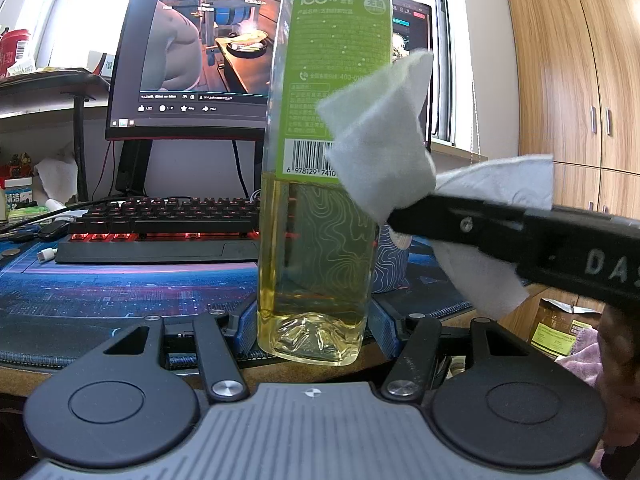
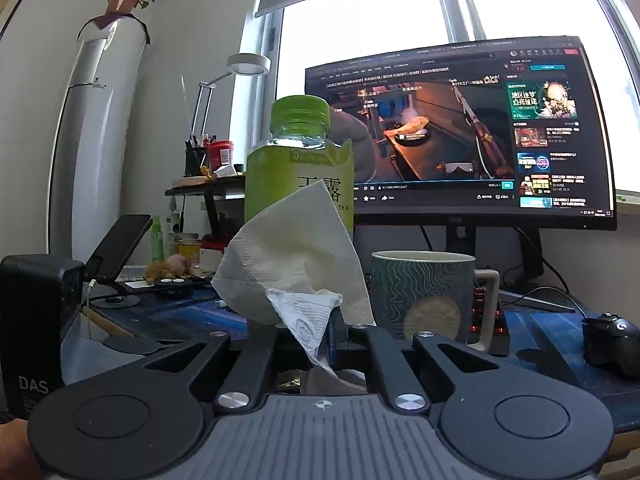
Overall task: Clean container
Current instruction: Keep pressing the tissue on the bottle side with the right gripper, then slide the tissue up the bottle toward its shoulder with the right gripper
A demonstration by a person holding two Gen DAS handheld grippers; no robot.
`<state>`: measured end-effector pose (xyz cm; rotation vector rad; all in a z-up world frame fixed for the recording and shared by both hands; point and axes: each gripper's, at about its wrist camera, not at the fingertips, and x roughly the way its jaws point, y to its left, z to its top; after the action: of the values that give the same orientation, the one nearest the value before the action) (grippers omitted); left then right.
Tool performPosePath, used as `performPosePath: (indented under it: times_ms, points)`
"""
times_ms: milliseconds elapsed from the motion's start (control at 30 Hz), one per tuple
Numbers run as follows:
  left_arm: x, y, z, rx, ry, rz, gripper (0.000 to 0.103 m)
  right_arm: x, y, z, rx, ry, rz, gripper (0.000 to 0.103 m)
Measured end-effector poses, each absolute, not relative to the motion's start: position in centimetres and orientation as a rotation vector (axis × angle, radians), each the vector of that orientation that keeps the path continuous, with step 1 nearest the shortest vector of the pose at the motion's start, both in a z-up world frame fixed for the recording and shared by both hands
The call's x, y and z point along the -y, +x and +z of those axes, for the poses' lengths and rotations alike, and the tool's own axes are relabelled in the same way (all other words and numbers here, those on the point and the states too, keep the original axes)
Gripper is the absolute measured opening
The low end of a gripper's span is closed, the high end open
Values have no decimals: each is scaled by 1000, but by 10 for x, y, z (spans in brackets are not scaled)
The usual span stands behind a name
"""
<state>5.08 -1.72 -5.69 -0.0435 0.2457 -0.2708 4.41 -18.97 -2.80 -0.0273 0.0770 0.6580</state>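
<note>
A clear bottle (image 1: 320, 160) with a green cap and green label, about half full of yellow tea, stands upright on the desk mat's near edge. My left gripper (image 1: 312, 320) is shut on its base, with a blue pad on each side. My right gripper (image 2: 316, 328) is shut on a white paper tissue (image 2: 296, 256). In the left wrist view the right gripper (image 1: 396, 218) comes in from the right, and the tissue (image 1: 380, 136) lies against the bottle's right side over the label. In the right wrist view the tissue covers the lower part of the bottle (image 2: 296, 160).
A patterned teal mug (image 2: 424, 292) stands just right of the bottle. Behind are a backlit keyboard (image 1: 168, 220), a lit monitor (image 1: 208, 52) and a black mouse (image 2: 612, 340). A wooden wardrobe (image 1: 580, 80) is on the right, and a cluttered shelf (image 1: 40, 80) on the left.
</note>
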Motion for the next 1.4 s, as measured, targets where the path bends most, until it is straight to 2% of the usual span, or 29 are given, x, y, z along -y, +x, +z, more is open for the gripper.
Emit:
performPosePath:
  times_ms: [1400]
  points:
    - [18, 52, -56, -249, -40, -272, 61, 188, 37, -22, -43, -29, 676, 7]
